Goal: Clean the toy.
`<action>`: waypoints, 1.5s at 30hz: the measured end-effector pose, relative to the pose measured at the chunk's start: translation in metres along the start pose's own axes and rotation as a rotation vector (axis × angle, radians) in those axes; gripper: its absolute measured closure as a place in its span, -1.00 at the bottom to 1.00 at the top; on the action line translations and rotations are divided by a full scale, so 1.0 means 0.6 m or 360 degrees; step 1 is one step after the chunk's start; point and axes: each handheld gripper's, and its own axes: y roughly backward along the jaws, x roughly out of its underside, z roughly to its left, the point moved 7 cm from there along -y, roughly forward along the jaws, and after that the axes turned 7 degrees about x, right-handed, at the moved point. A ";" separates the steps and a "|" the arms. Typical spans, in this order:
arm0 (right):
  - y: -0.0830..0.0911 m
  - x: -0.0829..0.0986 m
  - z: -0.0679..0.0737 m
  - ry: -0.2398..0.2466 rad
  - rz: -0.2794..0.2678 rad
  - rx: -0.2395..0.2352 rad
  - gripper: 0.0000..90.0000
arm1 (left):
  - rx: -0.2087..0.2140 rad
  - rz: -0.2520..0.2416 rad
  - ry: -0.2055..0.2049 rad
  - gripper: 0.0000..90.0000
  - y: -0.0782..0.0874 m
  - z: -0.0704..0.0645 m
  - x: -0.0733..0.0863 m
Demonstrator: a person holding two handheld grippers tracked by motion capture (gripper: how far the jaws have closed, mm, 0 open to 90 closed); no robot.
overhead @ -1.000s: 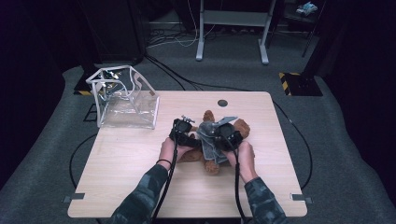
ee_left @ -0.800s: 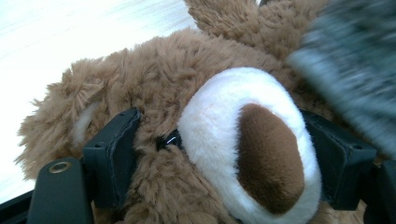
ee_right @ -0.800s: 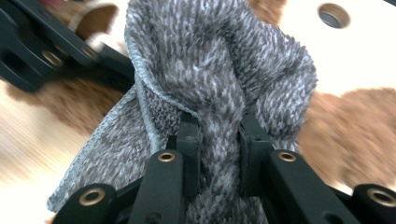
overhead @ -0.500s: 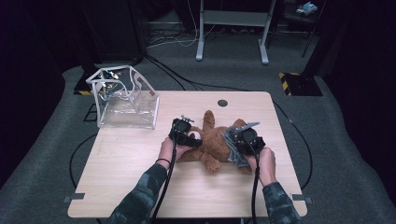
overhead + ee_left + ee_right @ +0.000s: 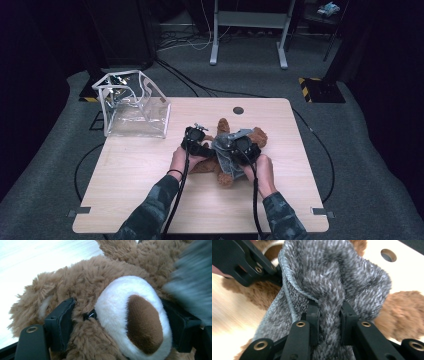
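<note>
1. Teddy bear point(image 5: 222, 150) is lying on its back in the middle of the wooden table point(image 5: 130, 190), right of the clear plastic box point(image 5: 135, 107), with a grey knitted garment point(image 5: 227, 155) bunched over its body.

2. Left gripper point(image 5: 197, 140) is holding the bear's head: in the left gripper view point(image 5: 117, 322) its two black jaws are standing either side of the white muzzle and brown nose, pressed into the fur, so it is clamped on the head and pinning the toy down.

3. Right gripper point(image 5: 245, 147) is pinching the garment: in the right gripper view point(image 5: 329, 322) the jaws are closed on a thick fold of grey knit point(image 5: 337, 282), which is rising in a ridge above the brown fur.

4. Compared with half a second ago, the right gripper is sitting closer in over the bear's belly rather than out toward the table's right side, and the knit is gathered back across the body; a second ago it was in much the same inward place.

5. Judging from this, the person is working the garment along the bear in repeated tugs, and the dressing or undressing is only partway through.

6. Left gripper is staying put at the head through all three moments.
</note>
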 end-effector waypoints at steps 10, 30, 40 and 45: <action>0.004 0.064 -0.021 -0.0121 0.0047 -0.0084 0.67 | 0.0015 0.0004 0.0008 -0.55 -0.002 -0.004 0.000; 0.038 0.136 -0.058 -0.0253 0.0085 -0.0202 0.63 | 0.0022 -0.0036 -0.0007 -0.54 -0.002 -0.002 0.002; -0.005 0.008 -0.158 -0.0407 -0.0021 -0.0089 0.62 | 0.0008 -0.0053 -0.0031 -0.54 -0.002 -0.003 0.004; -0.069 -0.006 -0.142 -0.0342 0.0124 -0.0058 0.63 | 0.0028 -0.0070 -0.0015 -0.54 -0.001 -0.001 0.005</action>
